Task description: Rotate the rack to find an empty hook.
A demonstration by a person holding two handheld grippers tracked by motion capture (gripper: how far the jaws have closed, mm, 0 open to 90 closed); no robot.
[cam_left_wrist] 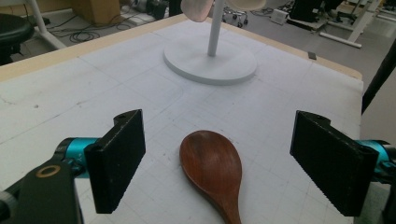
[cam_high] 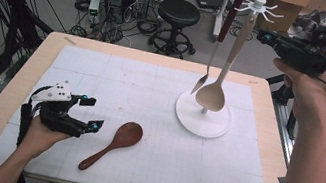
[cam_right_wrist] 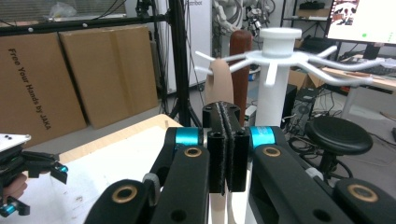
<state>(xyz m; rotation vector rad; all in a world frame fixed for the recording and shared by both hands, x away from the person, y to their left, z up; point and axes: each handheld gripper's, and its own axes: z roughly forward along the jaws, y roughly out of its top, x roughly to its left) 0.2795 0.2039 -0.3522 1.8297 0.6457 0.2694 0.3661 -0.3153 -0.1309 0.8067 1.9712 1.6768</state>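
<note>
A dark brown wooden spoon (cam_high: 113,145) lies on the white mat, bowl toward the far right. My left gripper (cam_high: 93,113) rests just left of it, open, its wide black pads (cam_left_wrist: 116,158) on either side of the spoon's bowl (cam_left_wrist: 212,168) without touching it. A white hanging rack (cam_high: 201,121) stands at the right and carries a beige spoon (cam_high: 212,96) and a brown-handled fork (cam_high: 201,84). My right gripper (cam_high: 263,36) is held high beside the rack's top, shut with nothing between its pads. The beige handle (cam_right_wrist: 219,79) hangs just beyond its tips (cam_right_wrist: 226,112).
The white gridded mat (cam_high: 103,71) covers most of the wooden table. Behind the table a black stool (cam_high: 179,13), computer cases and cables sit on the floor. Cardboard boxes (cam_right_wrist: 70,70) stand farther back. The rack's arms (cam_right_wrist: 345,63) spread out around the right gripper's height.
</note>
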